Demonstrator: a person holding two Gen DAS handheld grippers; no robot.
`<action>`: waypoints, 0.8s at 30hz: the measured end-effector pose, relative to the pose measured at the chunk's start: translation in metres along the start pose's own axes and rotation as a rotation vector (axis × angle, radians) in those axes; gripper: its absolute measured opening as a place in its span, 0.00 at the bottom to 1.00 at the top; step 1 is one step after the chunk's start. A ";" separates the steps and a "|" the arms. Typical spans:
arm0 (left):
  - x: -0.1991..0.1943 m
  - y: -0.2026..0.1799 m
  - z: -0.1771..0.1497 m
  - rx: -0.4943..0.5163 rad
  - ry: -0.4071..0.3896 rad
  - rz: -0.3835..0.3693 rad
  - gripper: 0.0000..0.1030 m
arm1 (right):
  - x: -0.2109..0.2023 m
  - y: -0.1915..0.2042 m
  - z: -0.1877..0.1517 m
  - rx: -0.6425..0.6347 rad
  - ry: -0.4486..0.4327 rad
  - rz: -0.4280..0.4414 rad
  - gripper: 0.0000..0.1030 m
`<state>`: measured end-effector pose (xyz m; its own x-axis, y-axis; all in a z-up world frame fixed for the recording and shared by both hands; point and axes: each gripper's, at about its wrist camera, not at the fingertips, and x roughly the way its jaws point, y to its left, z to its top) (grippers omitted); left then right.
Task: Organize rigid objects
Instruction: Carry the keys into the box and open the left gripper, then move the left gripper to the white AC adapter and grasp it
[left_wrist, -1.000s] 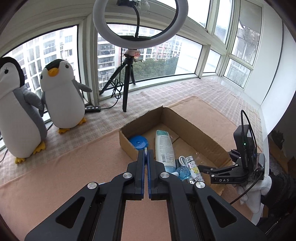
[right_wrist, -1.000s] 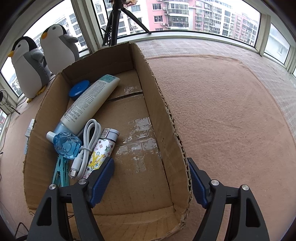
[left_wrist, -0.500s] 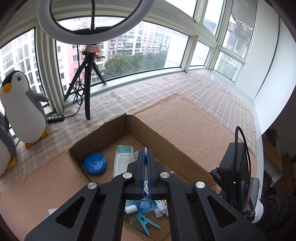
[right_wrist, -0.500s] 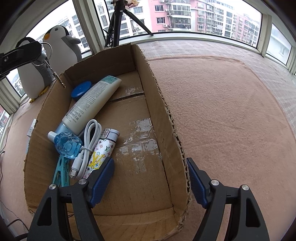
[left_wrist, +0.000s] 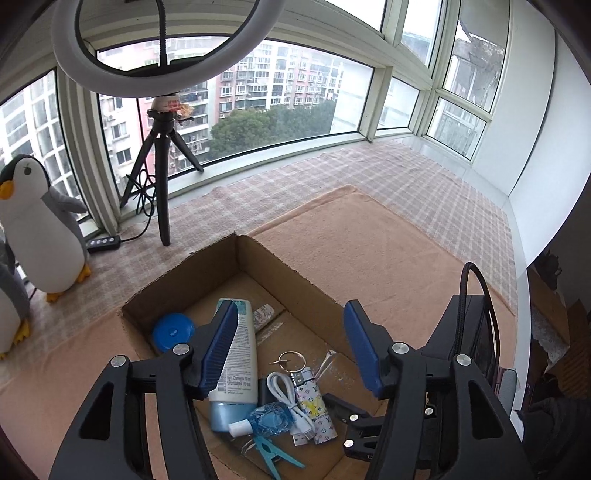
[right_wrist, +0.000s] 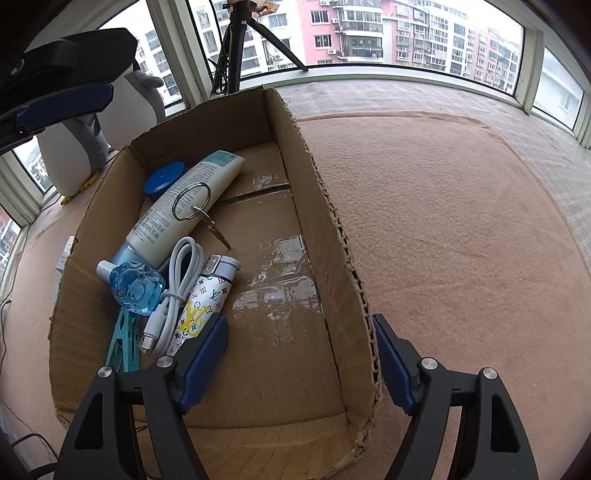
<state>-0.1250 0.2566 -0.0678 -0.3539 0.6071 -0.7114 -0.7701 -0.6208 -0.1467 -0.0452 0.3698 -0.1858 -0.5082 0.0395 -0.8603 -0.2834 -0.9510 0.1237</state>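
My left gripper (left_wrist: 290, 308) hangs over the open cardboard box (left_wrist: 295, 280), its jaws opening with nothing between the pads. Below it a key ring with a key (left_wrist: 283, 363) lies in the box by the white lotion tube (left_wrist: 240, 354). The same key (right_wrist: 218, 232) shows in the right wrist view beside the tube (right_wrist: 221, 166). My right gripper (right_wrist: 299, 325) is open and straddles the box's right wall (right_wrist: 325, 229) without pressing it. Also in the box are a white cable (right_wrist: 177, 280), a patterned lighter (right_wrist: 207, 299), a clear blue bottle (right_wrist: 136, 291), a teal clothespin (right_wrist: 122, 343) and a blue round lid (right_wrist: 162, 181).
The box sits on a peach blanket (right_wrist: 461, 240). A tripod (left_wrist: 162, 184) with a ring light and a plush penguin (left_wrist: 40, 229) stand by the window. A small white carton (right_wrist: 64, 254) lies outside the box's left wall. A dark sleeve (left_wrist: 554, 424) shows at lower right.
My left gripper moved over the box while shut on the key ring, then opened and let it go; the key ring now lies in the box. The right gripper has not moved.
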 end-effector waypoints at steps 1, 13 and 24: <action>0.000 0.001 0.000 -0.008 0.001 0.002 0.63 | 0.000 0.000 0.000 0.001 0.000 0.000 0.71; -0.003 0.000 -0.002 -0.034 -0.001 -0.011 0.64 | 0.000 0.000 0.000 0.000 0.000 0.000 0.71; -0.025 0.031 -0.019 -0.123 -0.020 0.068 0.64 | 0.000 0.001 0.001 0.001 0.000 0.000 0.71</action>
<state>-0.1296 0.2127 -0.0674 -0.4149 0.5706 -0.7087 -0.6737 -0.7162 -0.1822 -0.0462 0.3691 -0.1854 -0.5080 0.0397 -0.8604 -0.2841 -0.9508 0.1238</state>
